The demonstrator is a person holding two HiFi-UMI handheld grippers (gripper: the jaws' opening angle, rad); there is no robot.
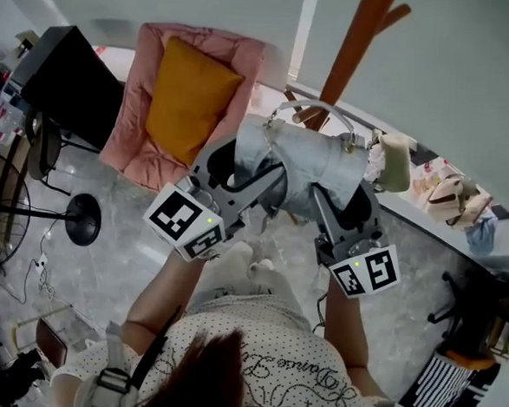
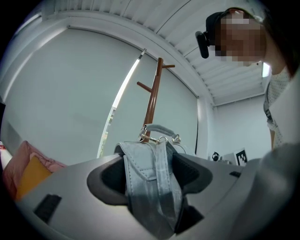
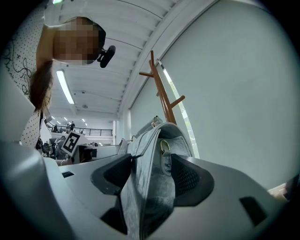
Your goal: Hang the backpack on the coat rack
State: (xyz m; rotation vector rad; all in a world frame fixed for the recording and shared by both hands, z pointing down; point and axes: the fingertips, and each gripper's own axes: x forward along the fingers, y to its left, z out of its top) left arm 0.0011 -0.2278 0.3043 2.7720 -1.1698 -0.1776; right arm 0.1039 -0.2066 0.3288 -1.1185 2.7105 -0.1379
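Pale grey wall and a drawn blind fill the background, with a wooden coat rack (image 1: 357,40) standing in front of them above a marbled floor. Both my grippers hold the grey backpack (image 1: 313,168) up in the air, resting on nothing, just short of the rack's pole. The left gripper (image 1: 252,170) is clamped on a flat stitched shoulder strap (image 2: 150,168), and the right gripper (image 1: 345,209) is clamped on a fold of the bag's side, its jaws wide because the material is thick. As I read it, the bag's long axis runs away from me toward the pole. Its top handle (image 1: 314,102), a small arch between metal rings, leads at the far end, and the bottom is hidden under the grippers. To hang it well I would bring both grippers forward together and level, so the bag does not twist. I would then raise the handle arch above one of the upward-slanting pegs (image 2: 145,86), lower it until the peg sits inside the arch, and only then loosen either grip.
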